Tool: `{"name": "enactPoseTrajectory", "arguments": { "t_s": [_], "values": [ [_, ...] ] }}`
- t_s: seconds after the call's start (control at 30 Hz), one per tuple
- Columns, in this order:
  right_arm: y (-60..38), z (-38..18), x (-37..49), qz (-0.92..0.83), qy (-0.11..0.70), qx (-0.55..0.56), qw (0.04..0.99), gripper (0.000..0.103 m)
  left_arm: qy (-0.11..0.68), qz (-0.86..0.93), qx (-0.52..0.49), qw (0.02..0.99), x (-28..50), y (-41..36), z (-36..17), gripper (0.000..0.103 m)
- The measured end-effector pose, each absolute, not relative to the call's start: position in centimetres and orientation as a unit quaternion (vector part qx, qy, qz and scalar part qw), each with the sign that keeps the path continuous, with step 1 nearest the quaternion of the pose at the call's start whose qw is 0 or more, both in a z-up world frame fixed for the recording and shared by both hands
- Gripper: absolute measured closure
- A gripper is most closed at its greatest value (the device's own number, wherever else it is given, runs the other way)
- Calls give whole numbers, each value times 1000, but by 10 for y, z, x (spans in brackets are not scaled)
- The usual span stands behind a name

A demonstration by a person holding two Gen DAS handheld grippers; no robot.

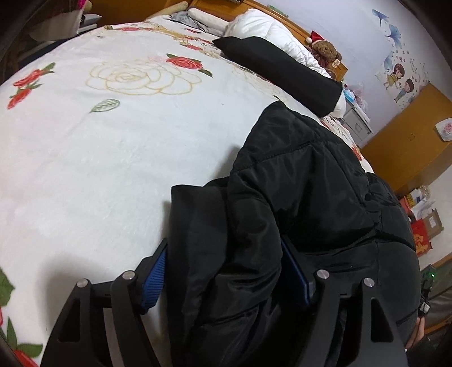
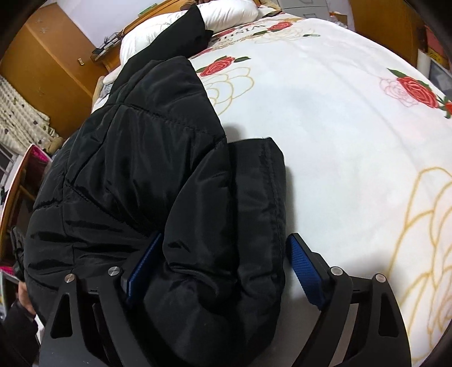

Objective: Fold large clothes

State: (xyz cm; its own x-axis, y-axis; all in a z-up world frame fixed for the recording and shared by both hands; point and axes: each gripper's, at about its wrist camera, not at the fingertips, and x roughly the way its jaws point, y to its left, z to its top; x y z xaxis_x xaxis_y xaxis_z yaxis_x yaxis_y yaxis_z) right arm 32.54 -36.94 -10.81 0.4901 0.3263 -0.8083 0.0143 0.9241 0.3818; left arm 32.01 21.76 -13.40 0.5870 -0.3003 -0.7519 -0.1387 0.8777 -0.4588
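The jacket [image 1: 296, 197] is plain black with a slight sheen and black quilt stitching. The blanket [image 1: 99, 146] under it is white, printed with red roses on green leaves and large roses drawn in gold outline. The gripper pads [image 2: 306, 271] are blue with a fine dotted texture; their frames are black. Far off, the pillow [image 1: 268, 31] is white, the headboard [image 1: 282, 17] orange-brown, the teddy [image 1: 325, 50] brown with a red hat.

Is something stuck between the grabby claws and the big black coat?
No, nothing visible is in the way. The black coat lies on the flowery blanket, with coat folds already sitting between the open blue pads of the left gripper and right gripper.
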Motion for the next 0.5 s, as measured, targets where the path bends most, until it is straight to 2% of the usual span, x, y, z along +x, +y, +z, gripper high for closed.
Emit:
{"name": "enactPoseTrajectory", "arguments": {
  "t_s": [0.07, 0.1, 0.17, 0.5],
  "values": [
    [-372, -109, 323, 103, 493, 181, 844, 20, 451, -52, -247, 856, 316, 218, -135, 26],
    [-373, -110, 321, 113, 492, 194, 841, 31, 451, -54, -244, 857, 313, 216, -134, 27],
    [-373, -108, 311, 125, 486, 209, 839, 37, 450, -60, -240, 858, 304, 213, -134, 29],
    [-382, -122, 324, 159, 483, 237, 828, 34, 466, -73, -234, 850, 324, 209, -138, 26]
  ]
}}
